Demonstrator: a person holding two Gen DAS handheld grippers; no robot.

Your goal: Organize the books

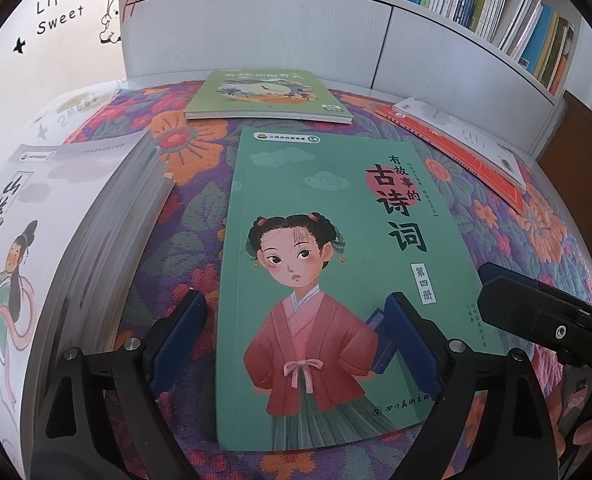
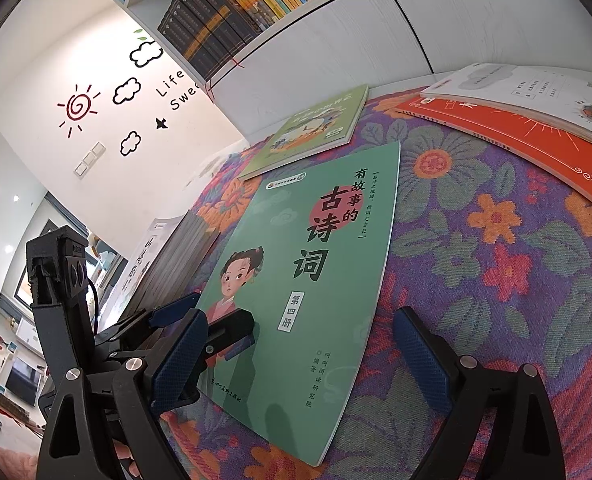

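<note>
**Left wrist view: teal book waits flat**

Left gripper [image 1: 296, 340] spread wide, empty, over the teal book [image 1: 335, 264] flat on the floral cloth [image 1: 515, 232] (right gripper [image 2: 299, 360] also spread). Pinch one edge squarely, then lift toward the stack [image 1: 76, 216]; green book [image 1: 268, 96] lies beyond.

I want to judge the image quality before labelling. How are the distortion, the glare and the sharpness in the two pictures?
Left wrist view: strong fisheye bending, the shelf of books curves and the corners are black; the teal book is sharp; the white book at the left edge is smeared and washed out.
Right wrist view: same bending; wall bright, slightly overexposed; teal book cover text readable.
</note>
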